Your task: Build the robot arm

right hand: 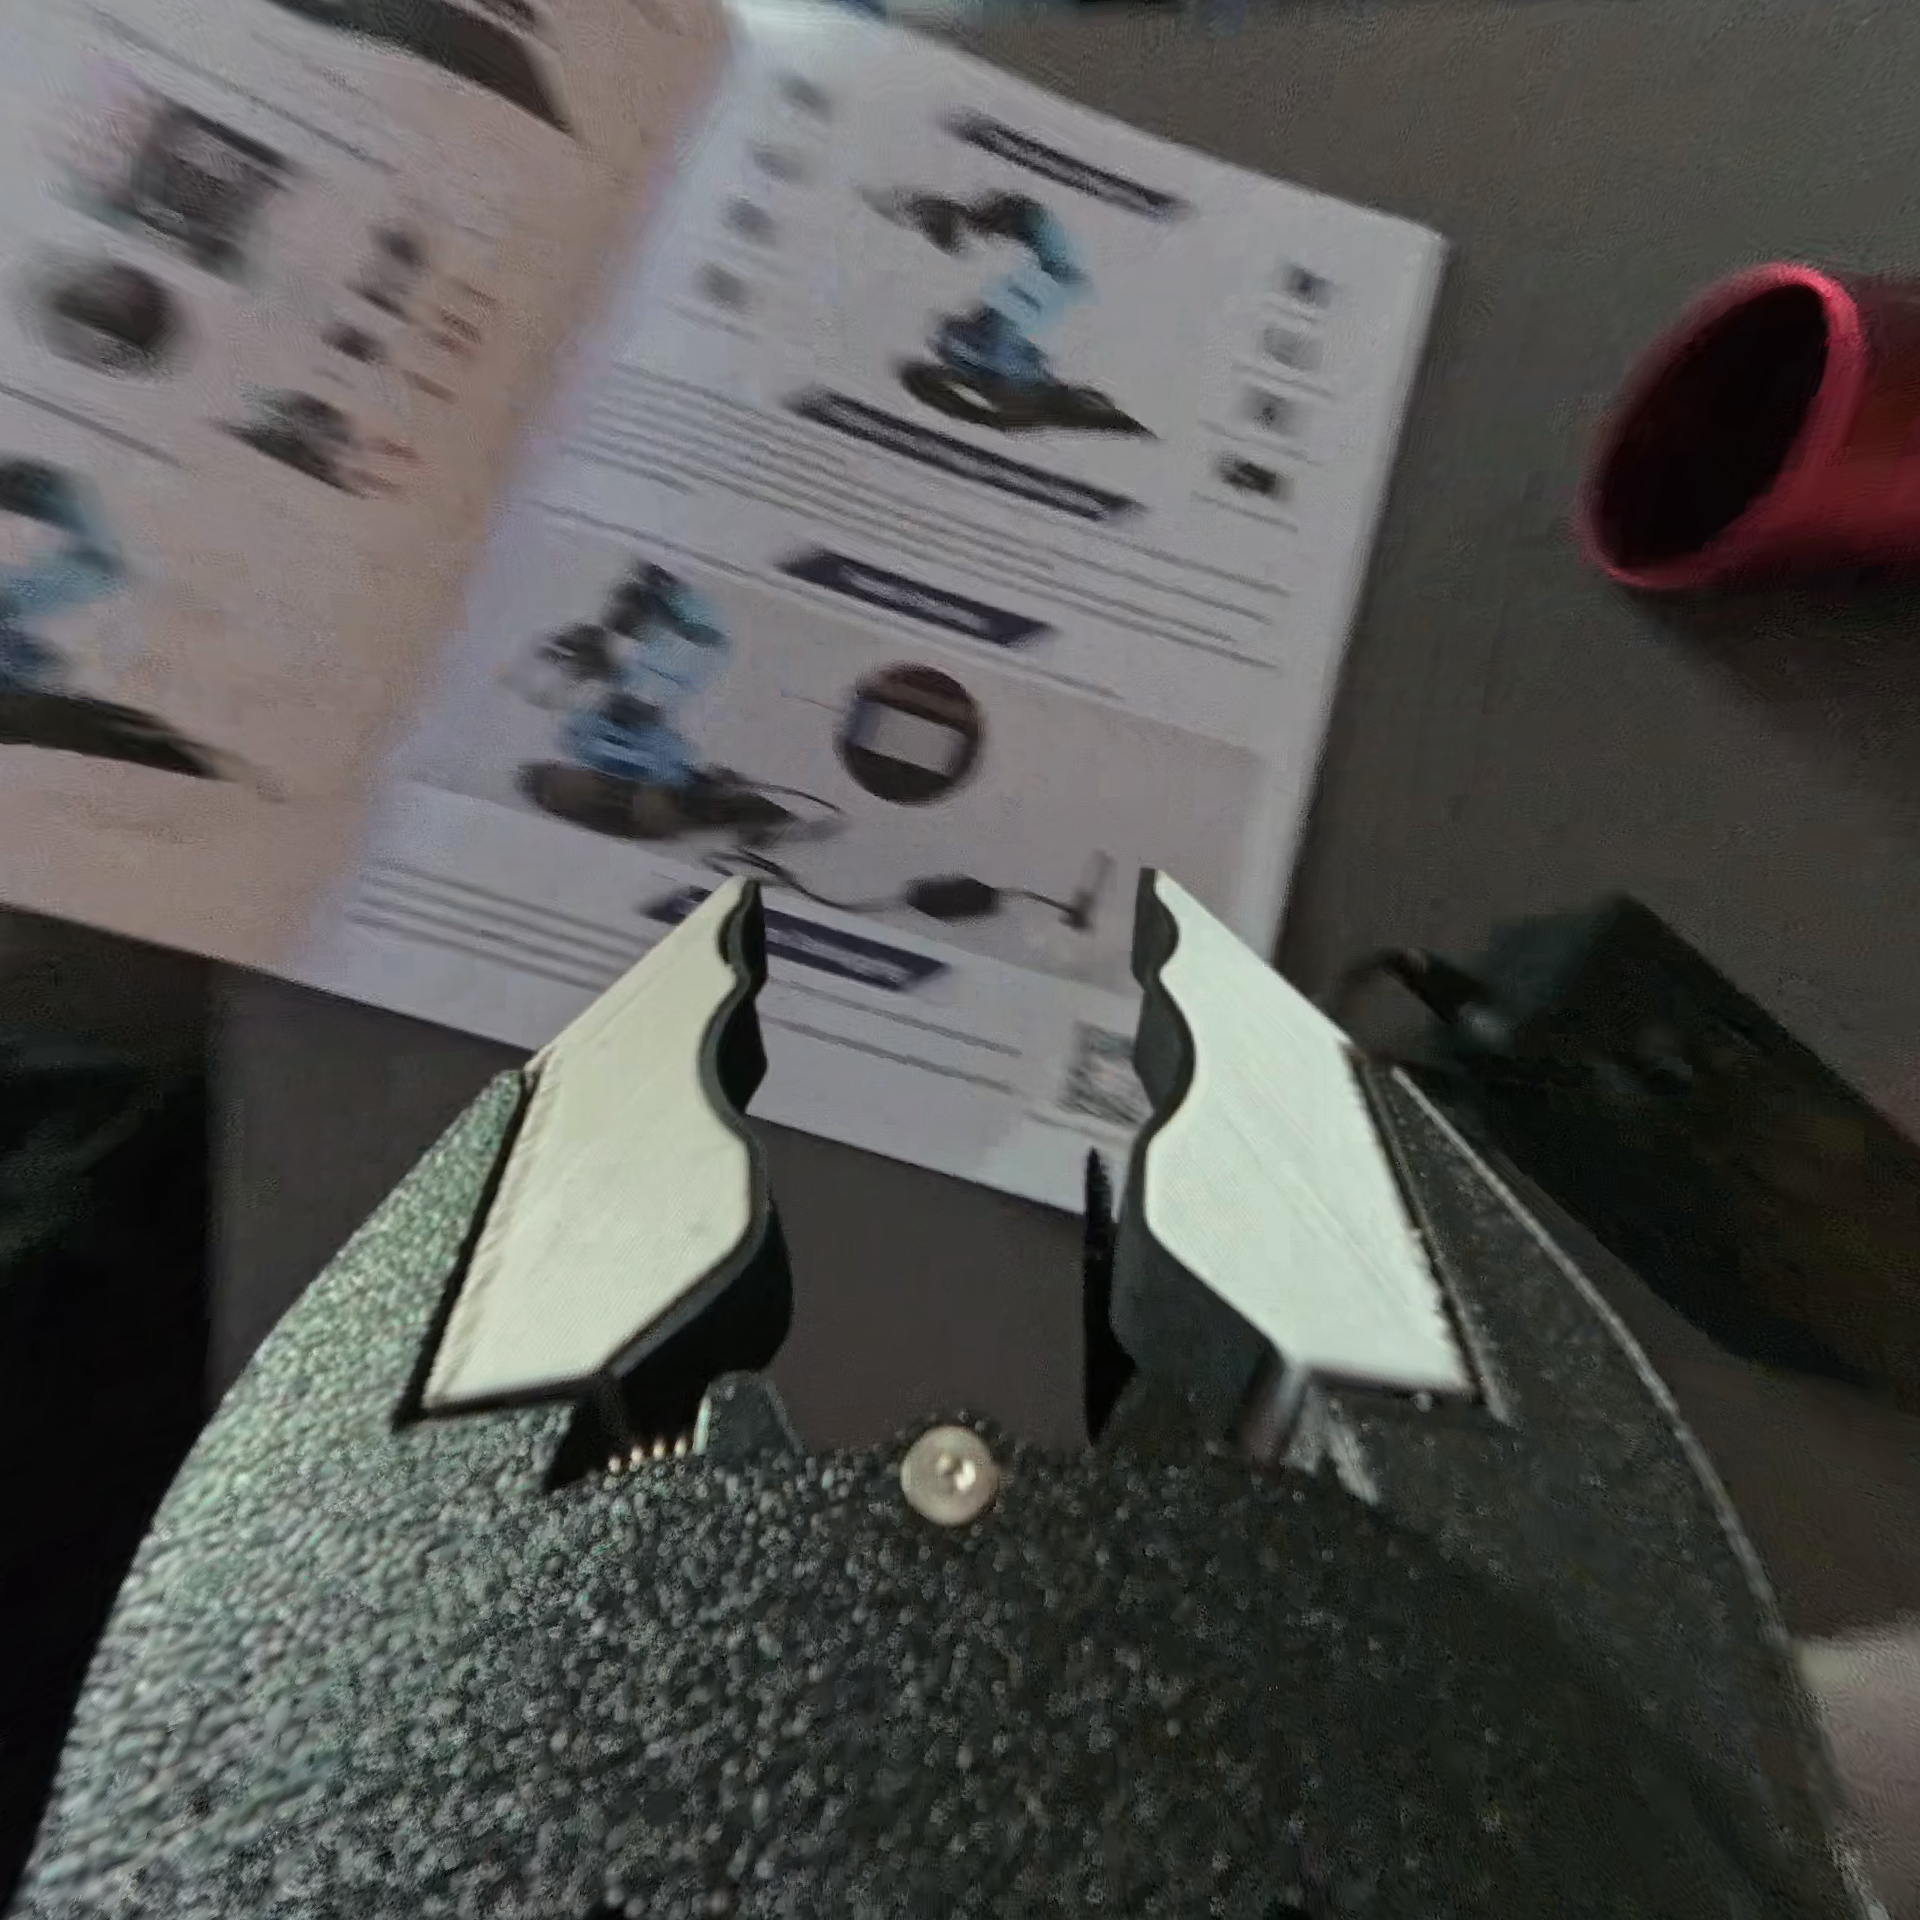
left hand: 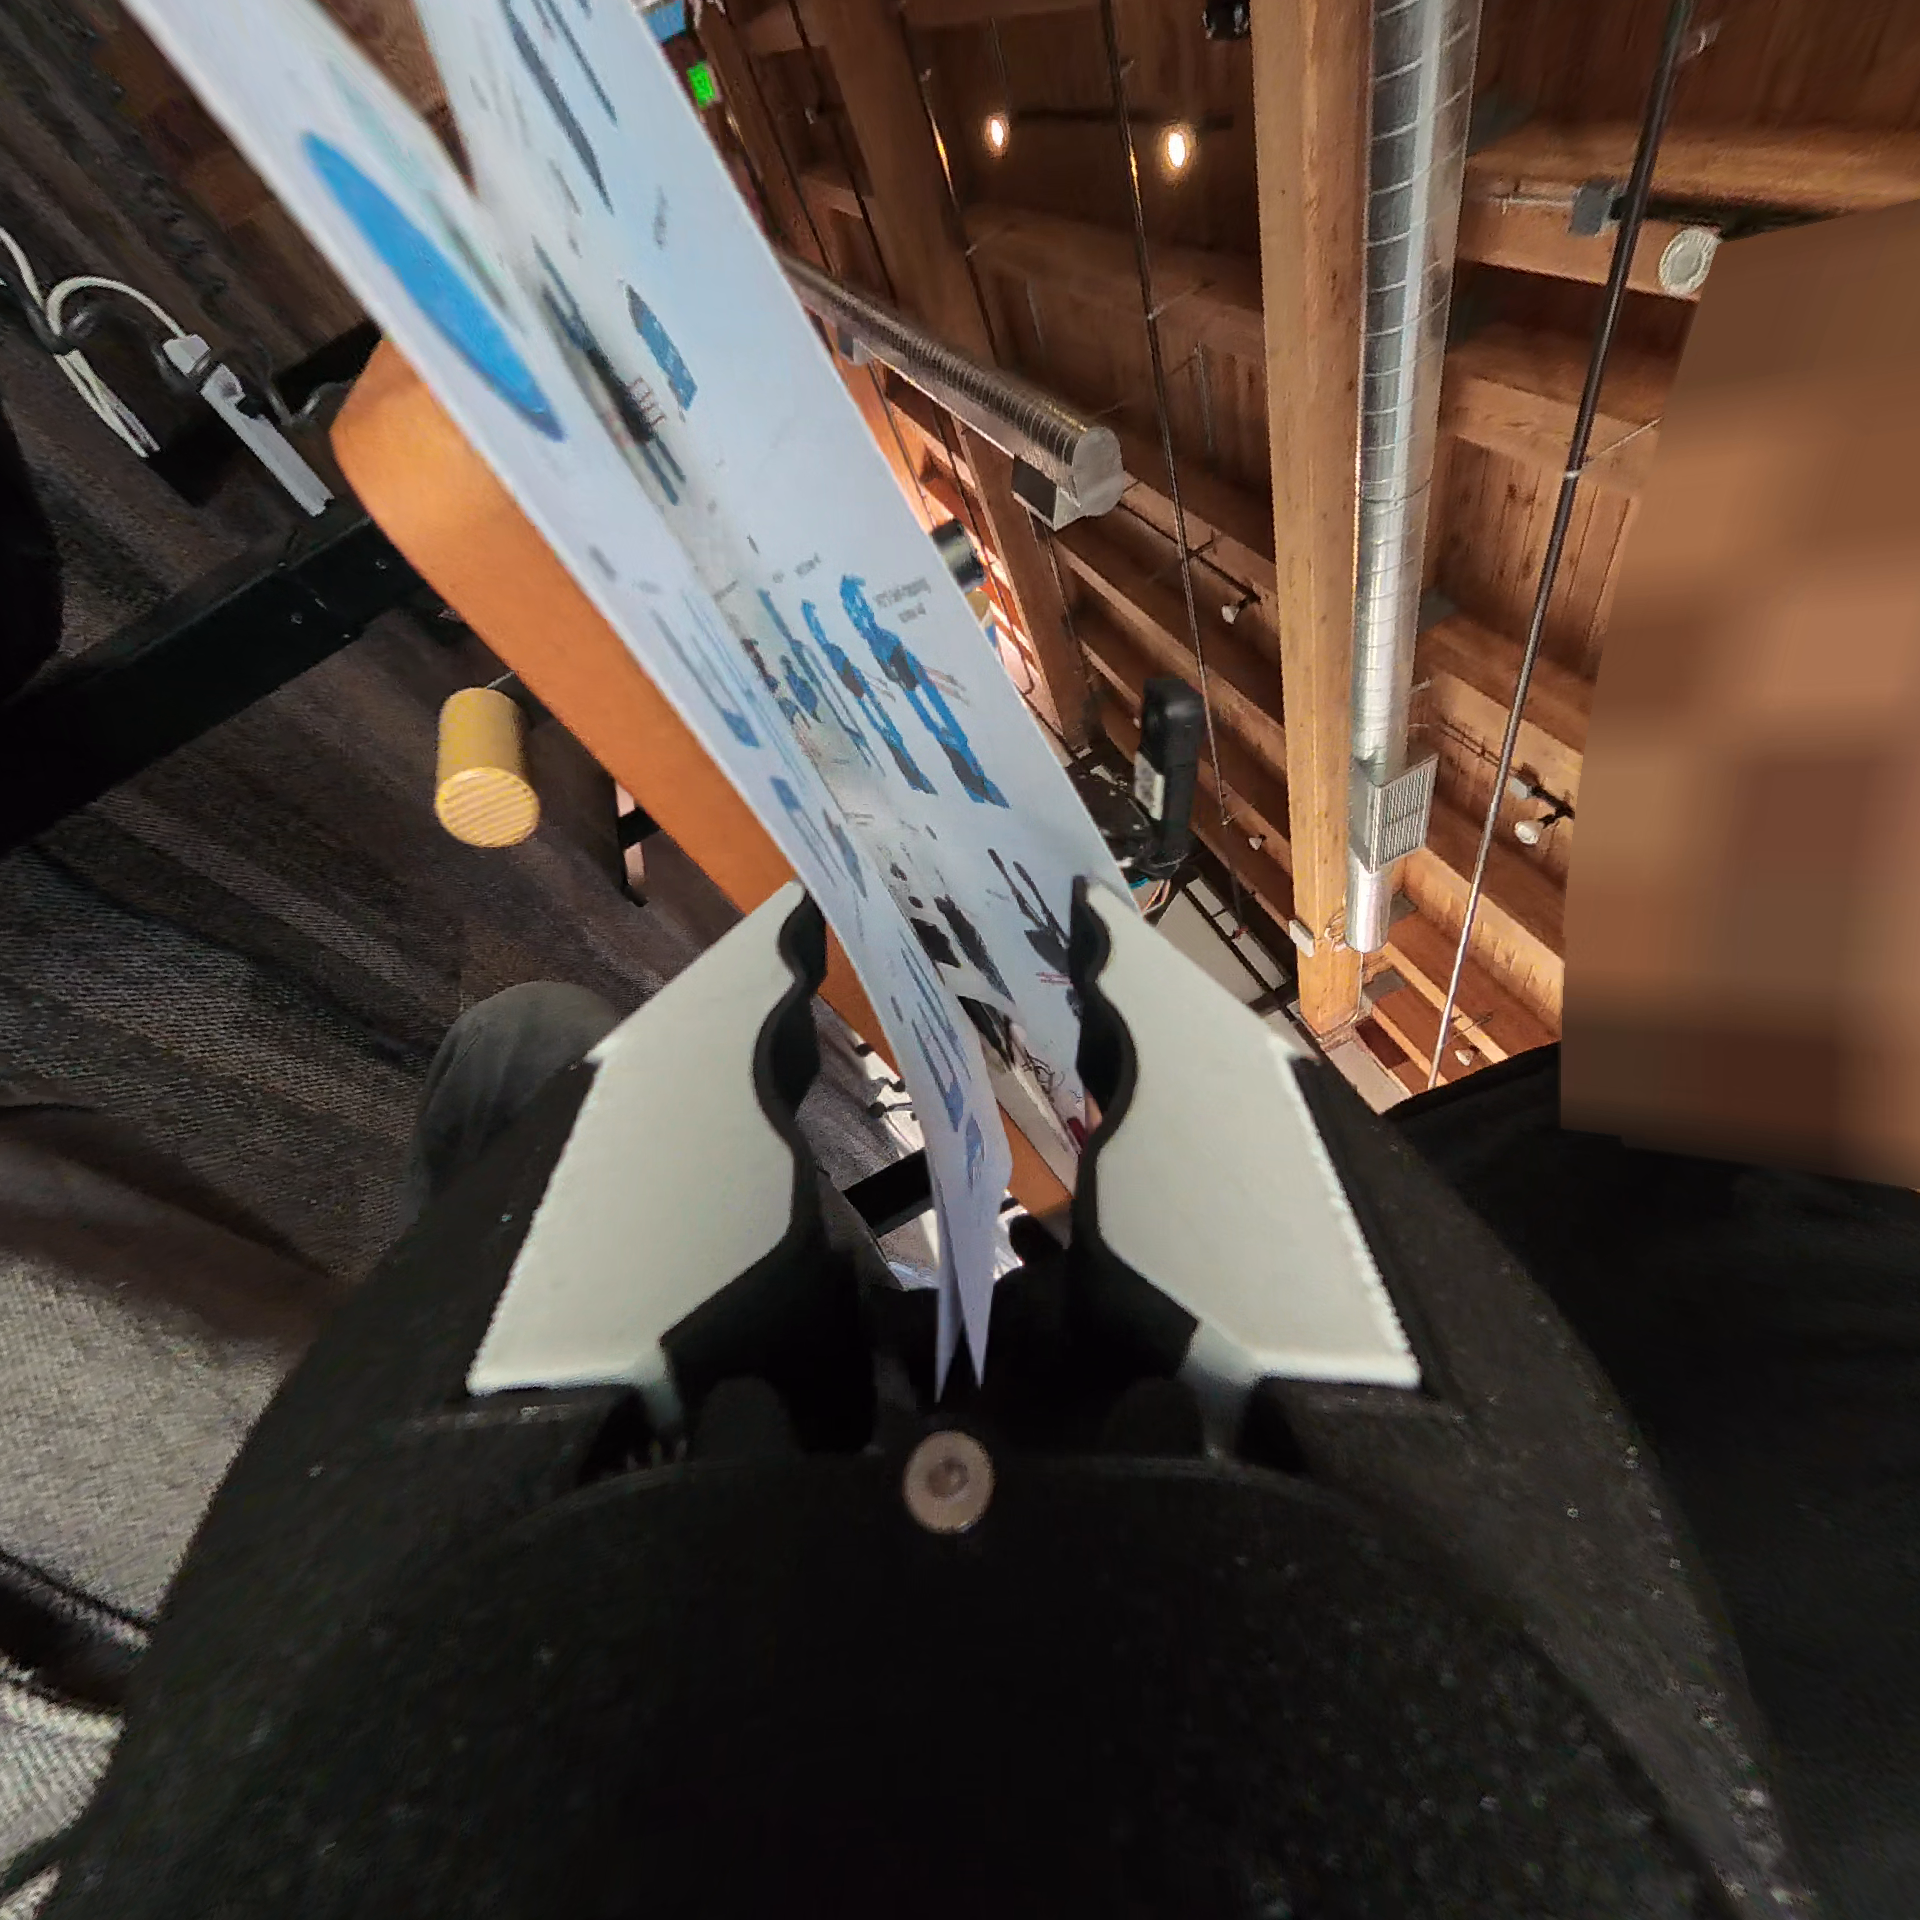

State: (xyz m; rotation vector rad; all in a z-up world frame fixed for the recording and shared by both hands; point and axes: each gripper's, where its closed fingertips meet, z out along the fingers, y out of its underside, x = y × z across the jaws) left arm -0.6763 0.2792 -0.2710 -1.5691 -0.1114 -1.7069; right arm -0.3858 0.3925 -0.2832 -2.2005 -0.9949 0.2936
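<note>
In the left wrist view, my left gripper (left hand: 940,899) points upward. Its jaws stand apart, and two printed white pages (left hand: 665,436) with blue and black pictures run between them down to the gripper's base. The pages sit in the gap without being pinched. In the right wrist view, my right gripper (right hand: 945,883) is open and empty. It hovers over the near edge of an open printed booklet (right hand: 935,468) that lies on a grey table (right hand: 1558,779). The booklet's left page curves upward. The right view is blurred.
A red cup (right hand: 1745,416) lies on its side to the right of the booklet. A black object (right hand: 1683,1122) sits close to the right of my right gripper. In the left view an orange board (left hand: 499,551), a yellow cylinder (left hand: 486,769), grey carpet and wooden ceiling beams show. One gripper's finger ends stand about 30 centimetres off the other's.
</note>
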